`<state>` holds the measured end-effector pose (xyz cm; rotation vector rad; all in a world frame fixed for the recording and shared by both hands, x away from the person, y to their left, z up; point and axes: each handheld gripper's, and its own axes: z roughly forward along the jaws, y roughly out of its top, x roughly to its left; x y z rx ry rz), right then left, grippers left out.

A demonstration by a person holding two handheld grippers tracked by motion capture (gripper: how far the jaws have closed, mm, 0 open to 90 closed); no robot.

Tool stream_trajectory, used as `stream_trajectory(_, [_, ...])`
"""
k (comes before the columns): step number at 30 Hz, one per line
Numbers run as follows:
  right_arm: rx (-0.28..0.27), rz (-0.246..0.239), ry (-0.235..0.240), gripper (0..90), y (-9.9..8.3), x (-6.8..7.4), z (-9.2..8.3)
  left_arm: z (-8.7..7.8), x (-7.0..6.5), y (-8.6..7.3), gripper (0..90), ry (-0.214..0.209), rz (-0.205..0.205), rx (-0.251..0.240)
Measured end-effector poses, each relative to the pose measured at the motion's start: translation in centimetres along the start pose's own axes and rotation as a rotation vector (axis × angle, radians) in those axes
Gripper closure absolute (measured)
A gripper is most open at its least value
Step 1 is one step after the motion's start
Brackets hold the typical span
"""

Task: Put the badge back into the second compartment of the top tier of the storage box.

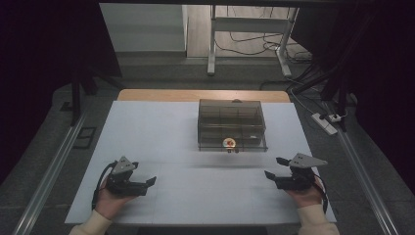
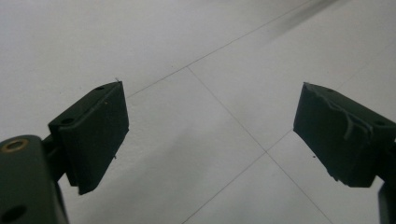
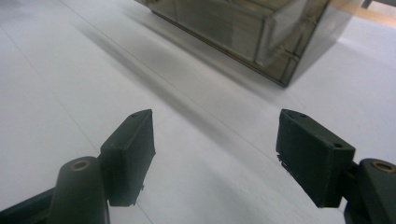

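Broadly, a white table (image 1: 161, 122) spans the scene w/ a smoky see-through compartment box (image 1: 232, 125) standing at its far middle, a small round orange-and-white thing (image 1: 229, 143) showing at the box's front wall, tho what it is can't be told. Left gripper (image 1: 147, 182) sits low at the near left, well apart from the box, jaws spread w/ nothing btwn them, bare tabletop beneath. Right gripper (image 1: 275, 167) at the near right is the closer one to the box, jaws likewise spread and empty, box corner ahead of them.
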<state>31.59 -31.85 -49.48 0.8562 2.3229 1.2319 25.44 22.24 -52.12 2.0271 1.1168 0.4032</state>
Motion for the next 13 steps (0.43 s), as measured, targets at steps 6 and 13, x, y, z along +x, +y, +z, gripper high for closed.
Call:
stream_trajectory(6, [0.010,0.009,-0.002,27.3,-0.32,-0.34,0.06,0.04,-0.04,0.01,10.2,0.000,0.000,0.001])
stream_trajectory(13, [0.020,-0.006,-0.003,26.8,-0.20,-0.14,0.20,0.04,0.00,-0.01,10.1,0.003,0.000,0.000])
